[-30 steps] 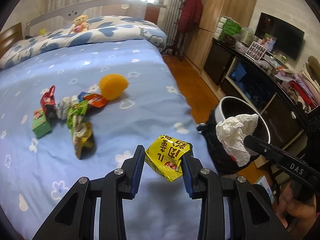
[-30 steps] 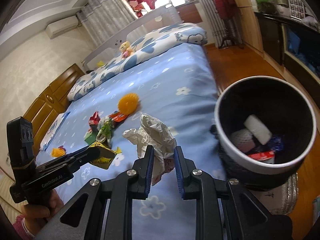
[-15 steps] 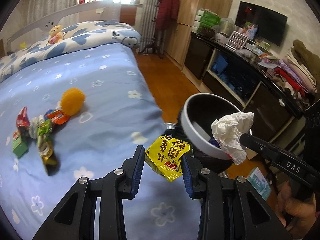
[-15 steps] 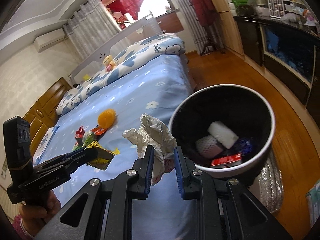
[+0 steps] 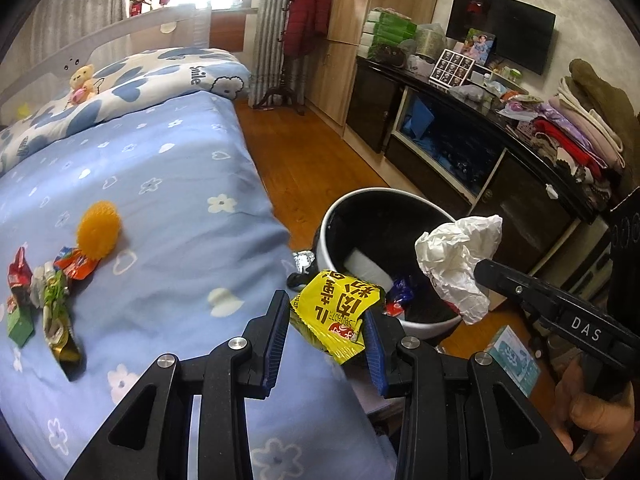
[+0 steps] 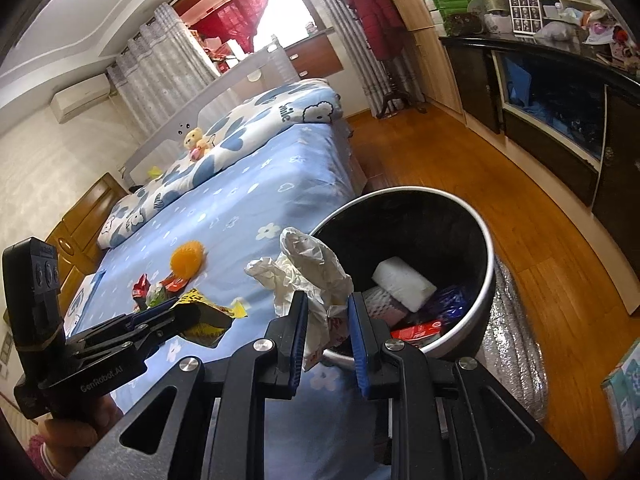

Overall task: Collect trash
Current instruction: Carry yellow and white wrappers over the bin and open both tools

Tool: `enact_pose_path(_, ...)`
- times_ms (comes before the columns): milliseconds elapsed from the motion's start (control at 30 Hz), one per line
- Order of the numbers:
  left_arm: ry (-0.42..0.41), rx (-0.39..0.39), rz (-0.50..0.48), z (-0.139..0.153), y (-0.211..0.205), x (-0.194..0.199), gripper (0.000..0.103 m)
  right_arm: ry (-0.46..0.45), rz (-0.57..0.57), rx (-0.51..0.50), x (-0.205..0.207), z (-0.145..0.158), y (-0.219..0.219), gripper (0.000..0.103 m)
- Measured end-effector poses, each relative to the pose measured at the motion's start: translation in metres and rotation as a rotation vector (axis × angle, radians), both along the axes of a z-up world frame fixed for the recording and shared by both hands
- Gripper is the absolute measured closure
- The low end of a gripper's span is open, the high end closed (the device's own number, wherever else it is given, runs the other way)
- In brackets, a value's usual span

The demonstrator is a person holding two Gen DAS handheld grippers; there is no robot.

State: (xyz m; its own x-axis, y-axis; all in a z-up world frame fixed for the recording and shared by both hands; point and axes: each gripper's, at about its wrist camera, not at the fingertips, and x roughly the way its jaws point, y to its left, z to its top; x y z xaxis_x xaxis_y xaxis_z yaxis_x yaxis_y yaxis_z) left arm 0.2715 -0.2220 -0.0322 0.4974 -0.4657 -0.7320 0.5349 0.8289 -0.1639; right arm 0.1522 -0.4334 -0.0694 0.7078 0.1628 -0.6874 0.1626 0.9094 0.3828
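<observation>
Left wrist view: the left gripper (image 5: 325, 334) fills the bottom centre, its blue-padded jaws clenched on a yellow wrapper (image 5: 334, 312). The wrapper sits between the two pads and sticks out past them toward the upper right, its printed face turned up at the camera; its long axis runs from lower right to upper left. Its far edge overlaps the near rim of the bin (image 5: 400, 196), which stands on the wood floor just right of the bed (image 5: 160, 208), at centre right. At the right edge the right gripper (image 5: 486, 270) comes in from the lower right, grasping a crumpled white paper (image 5: 458, 256) that hangs above the bin's right rim. On the bed at left lie an orange ball (image 5: 98, 229) and a loose heap of wrappers (image 5: 44, 292).

Right wrist view: the right gripper (image 6: 328, 336) at bottom centre is closed on the paper (image 6: 308, 268), whose lower tail is pinched between the pads while its bulk rises above them, leaning to the upper left; its long axis is roughly upright. The paper sits against the bin's (image 6: 486, 248) left rim, half over the bed (image 6: 248, 200). Inside the bin lie a white block (image 6: 404, 284) and red and blue packets. At lower left the left gripper (image 6: 182, 312) reaches in from the left, holding the wrapper (image 6: 208, 316) over the bed, short of the bin. The ball (image 6: 187, 260) and wrapper heap (image 6: 154, 290) lie behind it.
</observation>
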Motion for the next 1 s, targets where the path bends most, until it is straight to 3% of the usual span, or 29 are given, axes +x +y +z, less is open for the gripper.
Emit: enact_pose_path(1000,-0.002,0.005,-0.071,-0.009,-0.047,0.021,0.068,0.043,-0.054,-0.016,0.019,-0.004,-0.033,0.082)
